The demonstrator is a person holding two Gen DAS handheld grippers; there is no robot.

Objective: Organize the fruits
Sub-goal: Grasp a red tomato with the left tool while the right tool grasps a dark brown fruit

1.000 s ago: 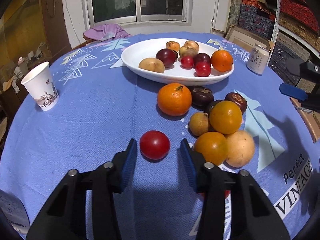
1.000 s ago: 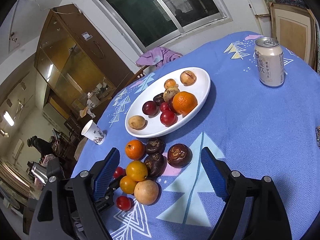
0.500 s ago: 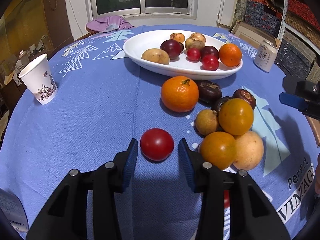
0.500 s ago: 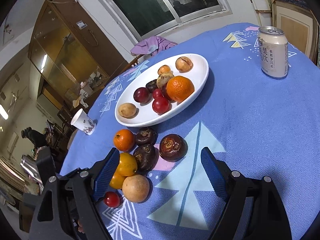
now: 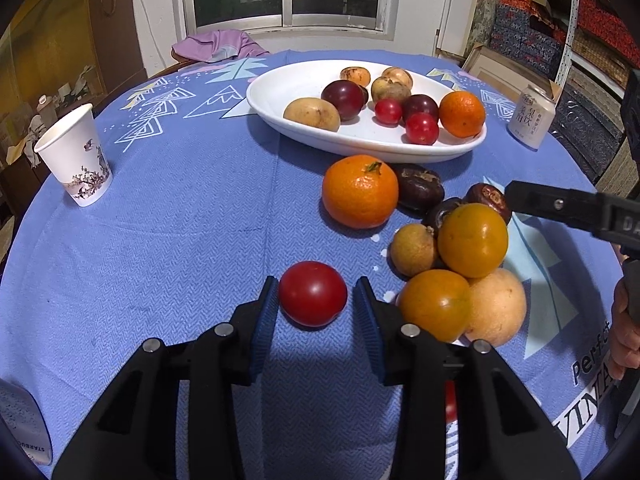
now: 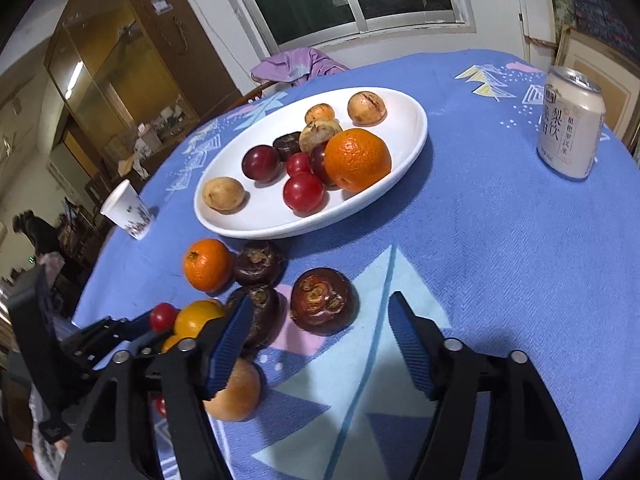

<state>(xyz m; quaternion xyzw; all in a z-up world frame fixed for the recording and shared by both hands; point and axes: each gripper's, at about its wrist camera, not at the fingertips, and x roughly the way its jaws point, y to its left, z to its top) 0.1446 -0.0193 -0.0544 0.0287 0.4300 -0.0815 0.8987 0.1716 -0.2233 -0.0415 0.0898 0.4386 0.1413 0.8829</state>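
Left gripper (image 5: 313, 305): my jaws are closing around the red tomato (image 5: 312, 293), which sits on the cloth between the blue pads; the left pad looks at or on its skin, and a sliver of gap shows at the right pad, so I don't count it as gripped.
Right gripper (image 6: 320, 334): half wide and closing, bracketing the dark brown round fruit (image 6: 324, 301) on the tablecloth (image 6: 480, 260); neither pad touches it.
Tomato risk: smooth and round, so I'd expect it to squirt forward if the pads meet it off centre, or bruise if I squeeze hard.
Pile risk: the yellow-orange fruit (image 5: 435, 310) lies just beside my left gripper's right finger; a nudge could roll the heap.
Right-side risk: my left finger (image 6: 230, 336) stands against a second dark fruit (image 6: 262, 312) and may pinch or shove it.
Destination: white oval dish (image 5: 280, 92), already partly filled; dropped fruit could knock others out.
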